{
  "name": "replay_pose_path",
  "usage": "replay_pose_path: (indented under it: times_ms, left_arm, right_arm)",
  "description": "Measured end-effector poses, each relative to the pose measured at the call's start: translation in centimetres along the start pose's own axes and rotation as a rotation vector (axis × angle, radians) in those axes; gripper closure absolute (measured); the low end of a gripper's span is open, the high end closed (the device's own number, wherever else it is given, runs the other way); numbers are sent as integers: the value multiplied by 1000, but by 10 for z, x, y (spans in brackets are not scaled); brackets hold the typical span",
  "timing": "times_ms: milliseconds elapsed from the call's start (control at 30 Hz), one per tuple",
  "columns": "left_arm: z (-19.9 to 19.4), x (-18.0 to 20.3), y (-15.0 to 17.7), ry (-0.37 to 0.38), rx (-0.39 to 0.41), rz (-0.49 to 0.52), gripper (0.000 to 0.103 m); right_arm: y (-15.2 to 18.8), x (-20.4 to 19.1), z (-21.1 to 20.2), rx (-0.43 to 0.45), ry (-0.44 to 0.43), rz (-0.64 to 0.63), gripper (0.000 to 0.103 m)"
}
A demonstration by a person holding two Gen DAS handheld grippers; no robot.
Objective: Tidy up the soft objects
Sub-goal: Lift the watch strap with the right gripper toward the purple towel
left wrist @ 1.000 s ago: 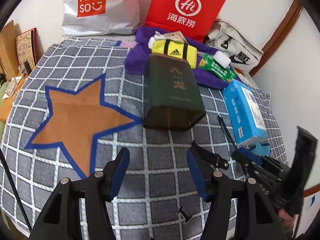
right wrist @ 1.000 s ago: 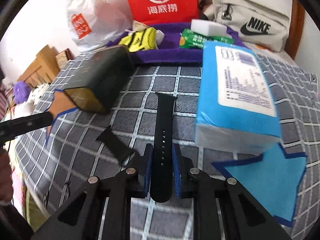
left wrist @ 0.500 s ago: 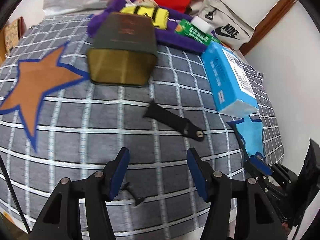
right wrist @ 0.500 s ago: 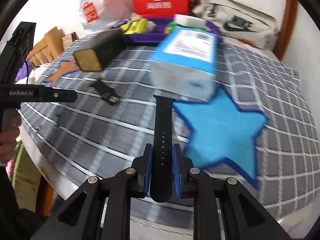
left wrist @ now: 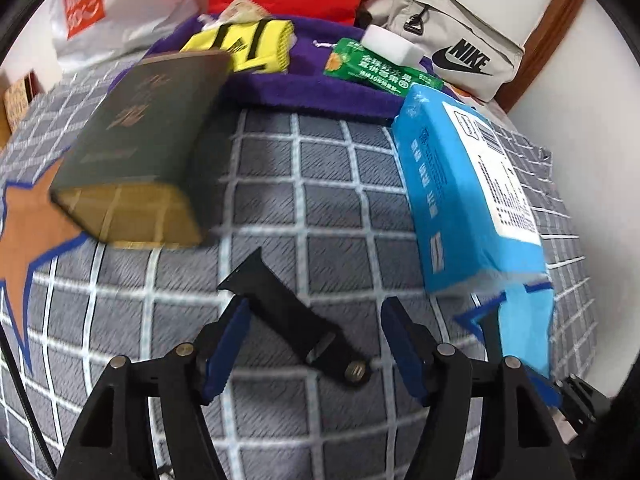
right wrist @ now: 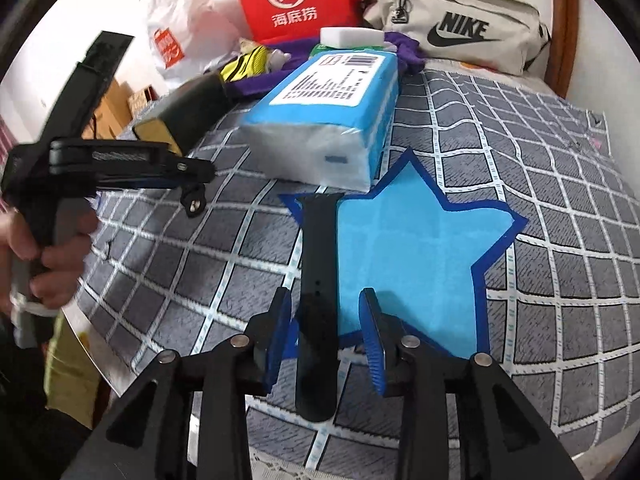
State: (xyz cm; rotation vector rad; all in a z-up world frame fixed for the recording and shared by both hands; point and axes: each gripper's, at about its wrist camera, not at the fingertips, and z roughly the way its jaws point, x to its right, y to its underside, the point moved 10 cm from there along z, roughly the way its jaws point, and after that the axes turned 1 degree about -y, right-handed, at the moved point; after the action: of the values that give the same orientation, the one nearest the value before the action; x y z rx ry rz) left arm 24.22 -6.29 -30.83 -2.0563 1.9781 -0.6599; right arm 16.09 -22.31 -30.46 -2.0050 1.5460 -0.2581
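Observation:
A long black watch strap (right wrist: pixel 318 288) lies on the left edge of the blue star patch (right wrist: pixel 412 264). My right gripper (right wrist: pixel 326 334) is open around its near part, jaws apart on both sides. A short black strap with a metal stud (left wrist: pixel 294 320) lies on the checked cloth (left wrist: pixel 320 200). My left gripper (left wrist: pixel 316 340) is open just above it, jaws on either side. In the right wrist view the left gripper (right wrist: pixel 120 168) shows at the left, with the stud end of the short strap (right wrist: pixel 195 202) below its tip.
A blue tissue pack (left wrist: pixel 472 196) lies right of the short strap, a dark green box (left wrist: pixel 144 152) to its left. An orange star patch (left wrist: pixel 24 236) is at far left. A purple cloth (left wrist: pixel 304 88) with small items, shopping bags and a Nike bag (left wrist: pixel 456 56) lie behind.
My right gripper has opened and let go of the long strap, which now lies on the blue star. My left gripper has moved forward and down over the short strap.

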Motion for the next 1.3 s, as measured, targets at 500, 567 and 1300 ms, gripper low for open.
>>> replay_pose_path:
  times_ms: [500, 567, 1300]
  left_arm:
    - [-15, -26, 20, -152, -4, 37, 55]
    - [-11, -24, 14, -150, 1, 28, 51]
    - [-23, -23, 25, 2, 64, 9, 83]
  right_arm:
    - [-6, -3, 4, 17, -51, -2, 54]
    - [-8, -6, 6, 27, -40, -15, 51]
    - [-21, -16, 1, 109, 15, -27, 83]
